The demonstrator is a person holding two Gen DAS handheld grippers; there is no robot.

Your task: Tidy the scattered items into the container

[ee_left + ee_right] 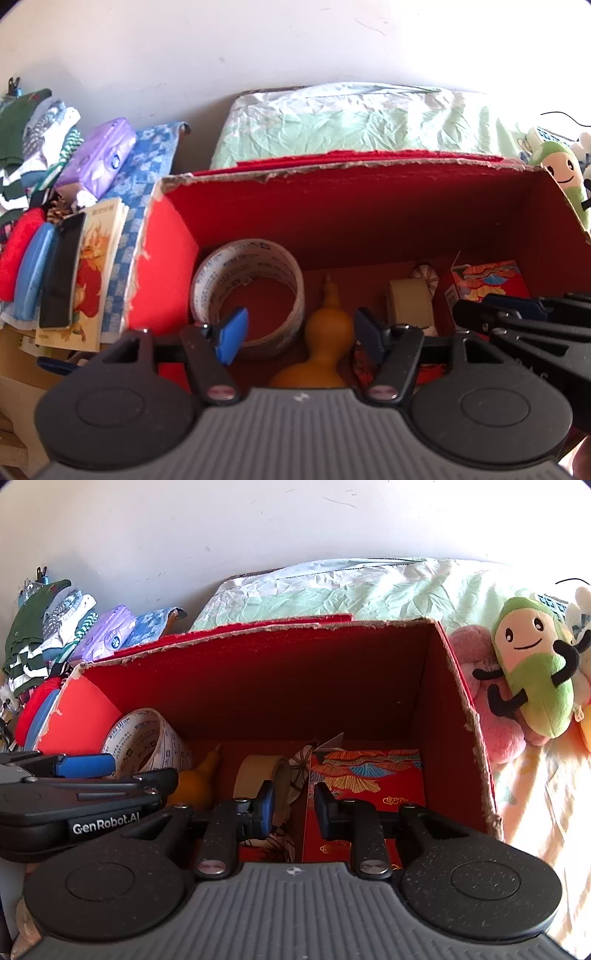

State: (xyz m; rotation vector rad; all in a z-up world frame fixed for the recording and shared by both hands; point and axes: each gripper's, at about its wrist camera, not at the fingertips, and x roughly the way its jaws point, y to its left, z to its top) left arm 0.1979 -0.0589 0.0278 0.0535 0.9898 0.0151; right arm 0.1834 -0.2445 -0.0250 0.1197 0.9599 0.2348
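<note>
Red box (pixel 369 206): an open-topped cardboard container with torn top edges, filling the middle of both views; it stands in front of a crumpled pale green sheet (pixel 351 122).
Printed tape roll (pixel 247 291): inside the box at its left end, leaning against the left wall, about 9 o'clock from the gourd.
Gourd (pixel 325 339): orange-yellow, lying on the box floor with its stem pointing to 12 o'clock, just right of the printed tape roll.
Beige tape roll (pixel 264 779): on the box floor at about 3 o'clock from the gourd, touching the patterned item behind it.
Red packet (pixel 365 779): a carton with a colourful fan print, at the right end of the box floor, just beside the beige tape roll.
Left gripper (pixel 299 332): over the left half of the box, fingers spread wide with the gourd showing between them; nothing is held.
Right gripper (pixel 293 806): over the right half of the box, fingers apart with a narrow gap and nothing pinched; the red packet's left edge lies below that gap.
Outside, left: a purple tissue pack (pixel 98 158), a blue checked cloth (pixel 147 166) and a picture book (pixel 92 273) at 9 o'clock of the box.
Outside, right: a green plush toy (pixel 535 664) at 3 o'clock of the box, lying on a pink plush (pixel 491 701).
</note>
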